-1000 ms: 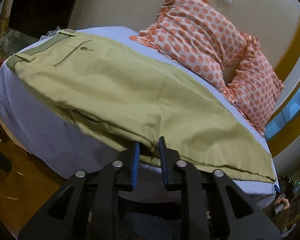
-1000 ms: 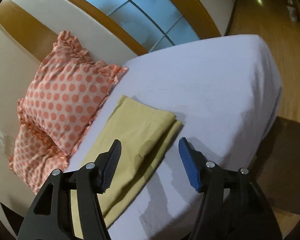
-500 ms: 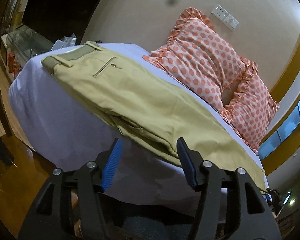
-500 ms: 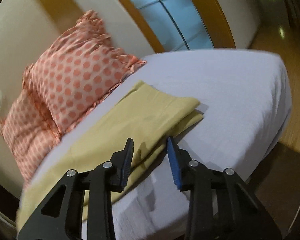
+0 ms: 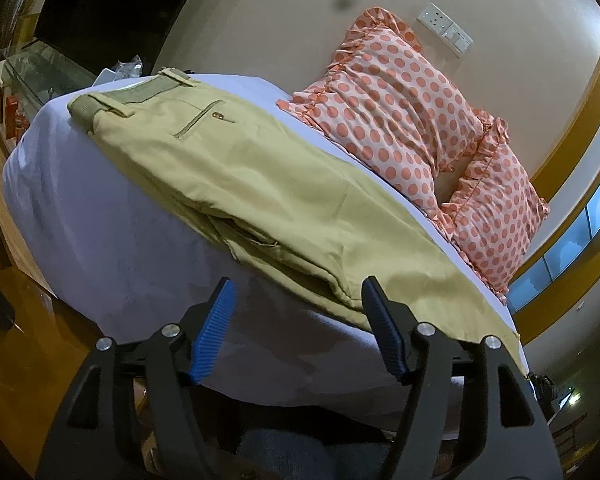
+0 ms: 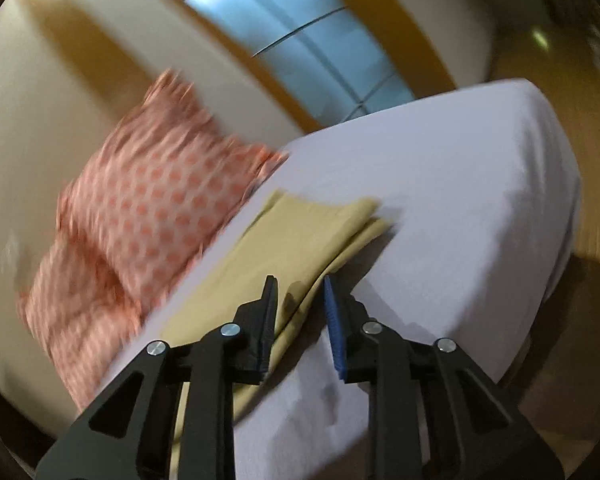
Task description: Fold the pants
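Since the frame a second ago, left gripper [image 5: 296,328] has gone from nearly closed on the fabric edge to spread wide, and right gripper [image 6: 300,320] has gone from wide open to a narrow gap.

Left wrist view, lower centre: both blue-padded fingers [image 5: 214,330] point up and into the frame, low against the near side of the bed [image 5: 100,240]. Jaws released, nothing between them; the folded near edge of the pants [image 5: 260,184] lies just beyond the tips, with the right-hand tip at the edge of the cloth. Contact cannot be told.

Pants: khaki, laid flat along the bed, running from upper left to lower right of the left view. Waistband [image 5: 128,94] with belt loops at upper left, welt pocket with button [image 5: 216,115] just beyond it. One leg stacked on the other.

Right wrist view, blurred by motion: fingers at lower centre, tilted a little clockwise, jaws close together but apart. The near edge of the pant legs [image 6: 300,240] runs up between them; whether the pads pinch it cannot be told. Hem ends [image 6: 364,210] sit at mid-frame on the pale sheet.

Farther back: two orange polka-dot pillows [image 5: 400,120] lean on the wall beside the pants. Wall socket plate [image 5: 444,30] at upper right of the left view; window [image 6: 300,36] at the top of the right view.
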